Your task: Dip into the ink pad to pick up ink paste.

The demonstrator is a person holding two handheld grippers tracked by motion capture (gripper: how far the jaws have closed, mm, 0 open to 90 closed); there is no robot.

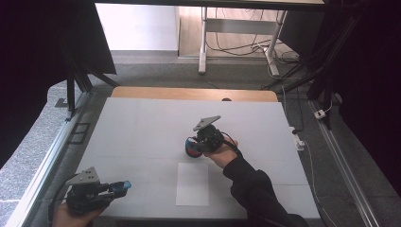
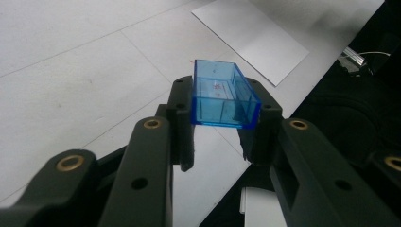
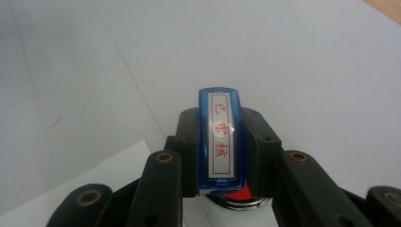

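One right gripper [image 3: 221, 156] view reveals the stamp [image 3: 221, 142] label's red characters.

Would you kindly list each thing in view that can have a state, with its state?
Blue cap: off the stamp, clamped in the left gripper, hollow side showing.
Stamp: uncapped, clamped in the right gripper, label facing the camera.
Paper sheet: flat on the table, unmarked as far as visible.
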